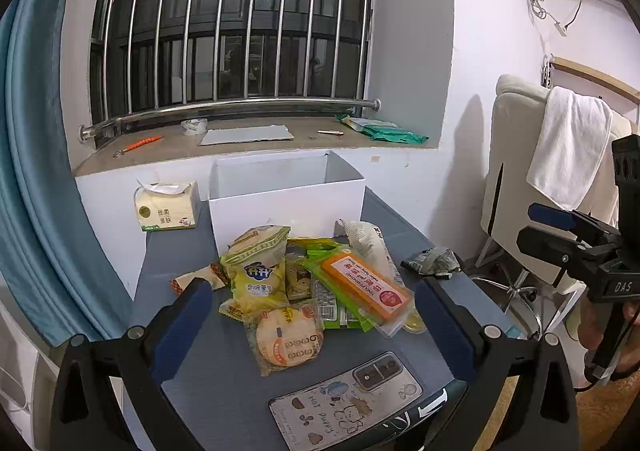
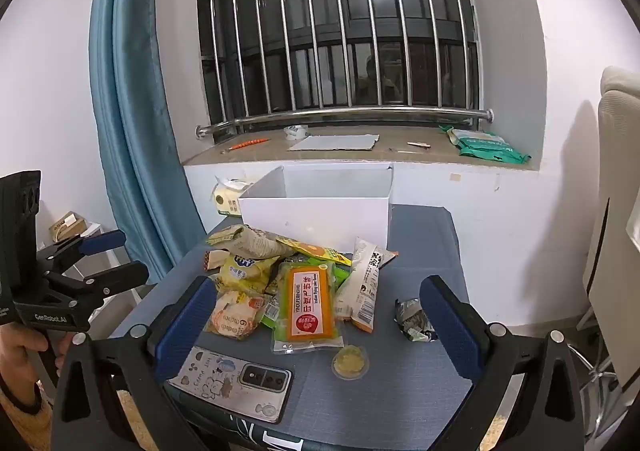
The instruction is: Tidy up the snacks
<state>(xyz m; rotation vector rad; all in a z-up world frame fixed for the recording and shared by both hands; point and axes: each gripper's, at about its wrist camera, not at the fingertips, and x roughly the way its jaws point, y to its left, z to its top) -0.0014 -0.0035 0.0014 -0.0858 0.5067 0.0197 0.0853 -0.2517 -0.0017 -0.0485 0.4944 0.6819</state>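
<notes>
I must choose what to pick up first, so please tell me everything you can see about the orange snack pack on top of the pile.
The orange snack pack is a flat, long rectangular block sealed in clear plastic wrap, with a white label printed in red characters and a round red sticker at its near end. It looks intact. It lies label-up and slightly tilted on the snack pile, resting on green packets, with its near end reaching the grey table. No gripper touches it.

Grey-blue table — white box, snack pile, phone, tissue pack lie on it.
</notes>
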